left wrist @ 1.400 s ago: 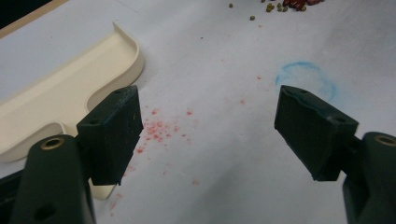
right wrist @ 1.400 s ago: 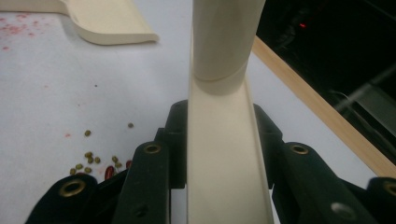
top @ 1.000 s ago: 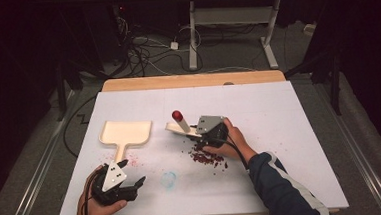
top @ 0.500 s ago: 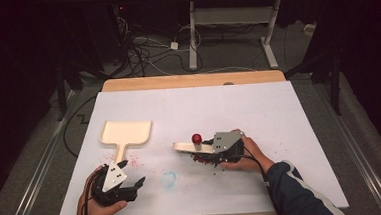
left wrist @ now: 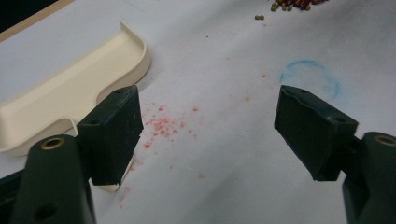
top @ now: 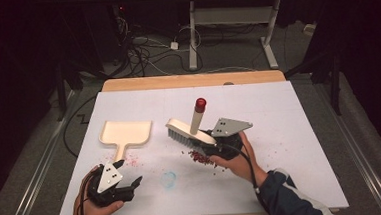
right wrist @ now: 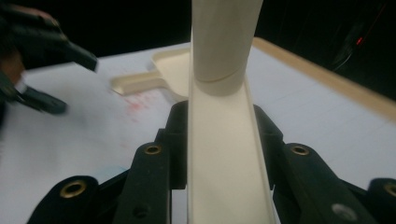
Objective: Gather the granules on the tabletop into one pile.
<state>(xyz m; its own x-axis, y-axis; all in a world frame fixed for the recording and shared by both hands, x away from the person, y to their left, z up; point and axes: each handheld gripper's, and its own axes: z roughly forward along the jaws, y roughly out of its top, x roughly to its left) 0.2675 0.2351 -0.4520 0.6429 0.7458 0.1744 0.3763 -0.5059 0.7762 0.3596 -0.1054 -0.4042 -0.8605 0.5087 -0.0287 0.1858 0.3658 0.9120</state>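
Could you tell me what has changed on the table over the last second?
The right gripper, still shut on the brush, swung it from the pile's far side across toward the right, and now it is lifted clear above the red bits. The left gripper stayed open and still near the dustpan, which has not moved.

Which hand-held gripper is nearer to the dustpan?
Left. The left hand-held gripper sits open at the dustpan's handle end; the right hand-held gripper, clamping the brush, is farther away.
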